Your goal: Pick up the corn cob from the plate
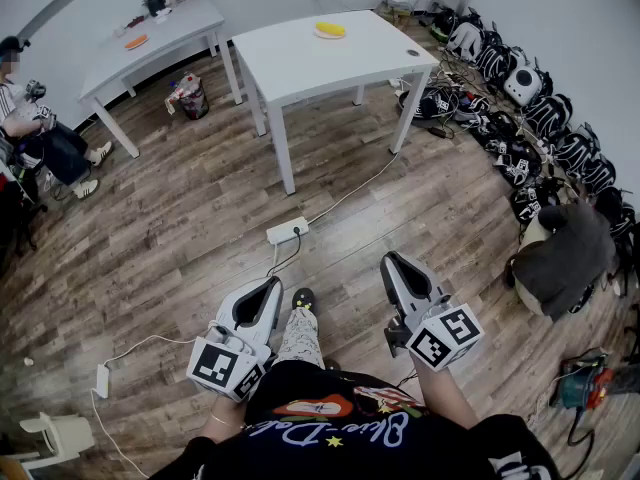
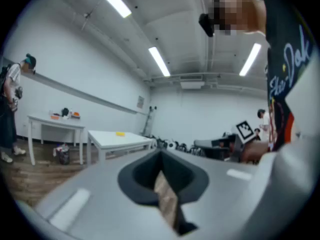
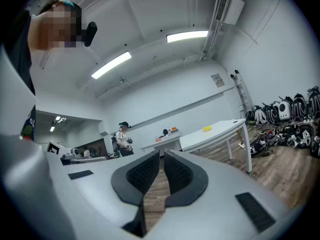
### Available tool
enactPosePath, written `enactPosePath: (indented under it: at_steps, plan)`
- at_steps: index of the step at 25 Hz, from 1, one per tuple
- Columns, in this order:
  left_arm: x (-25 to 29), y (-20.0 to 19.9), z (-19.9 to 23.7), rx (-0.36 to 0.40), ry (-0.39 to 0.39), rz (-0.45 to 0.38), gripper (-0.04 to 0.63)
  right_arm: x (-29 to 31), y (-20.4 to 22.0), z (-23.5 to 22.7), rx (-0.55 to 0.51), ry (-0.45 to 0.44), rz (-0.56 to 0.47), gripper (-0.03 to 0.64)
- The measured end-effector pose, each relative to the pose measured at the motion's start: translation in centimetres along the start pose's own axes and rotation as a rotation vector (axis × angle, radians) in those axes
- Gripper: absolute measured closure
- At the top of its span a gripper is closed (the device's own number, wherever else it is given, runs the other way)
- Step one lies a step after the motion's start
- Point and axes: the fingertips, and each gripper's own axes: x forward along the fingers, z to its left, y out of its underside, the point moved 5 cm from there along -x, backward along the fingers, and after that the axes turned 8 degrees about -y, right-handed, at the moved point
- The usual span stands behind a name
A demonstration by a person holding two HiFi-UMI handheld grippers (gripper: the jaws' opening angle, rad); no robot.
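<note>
The yellow corn cob (image 1: 330, 28) lies on a small plate (image 1: 318, 33) on the white table (image 1: 300, 68), far across the wooden floor. It shows as a small yellow spot in the left gripper view (image 2: 120, 133) and in the right gripper view (image 3: 207, 129). Both grippers are held level near the person's body, well short of the table. My left gripper (image 1: 272, 288) (image 2: 160, 156) has its jaws together with nothing between them. My right gripper (image 1: 392, 262) (image 3: 162, 156) is shut and empty too, its ribbed pads (image 3: 145, 173) nearly touching.
A second white table (image 1: 150, 43) with small items stands at the back left, a bag (image 1: 188, 96) beside it. A person (image 1: 35, 133) is at the left edge. Backpacks (image 1: 530, 118) line the right wall. A power strip (image 1: 287, 230) and cables lie on the floor.
</note>
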Motion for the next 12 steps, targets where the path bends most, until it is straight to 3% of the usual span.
enactPosePath:
  at_steps: [5,12]
  plan:
    - [8.7,-0.1,4.9,-0.043,0.018,-0.005,0.603,7.9,-2.1,-4.7,-0.01,-0.044,0.025,0.601]
    - [20.9,-5.8,12.9,0.014,0.088,-0.076,0.603,19.7,-6.6,-10.5,-0.034,-0.043,0.019,0.601]
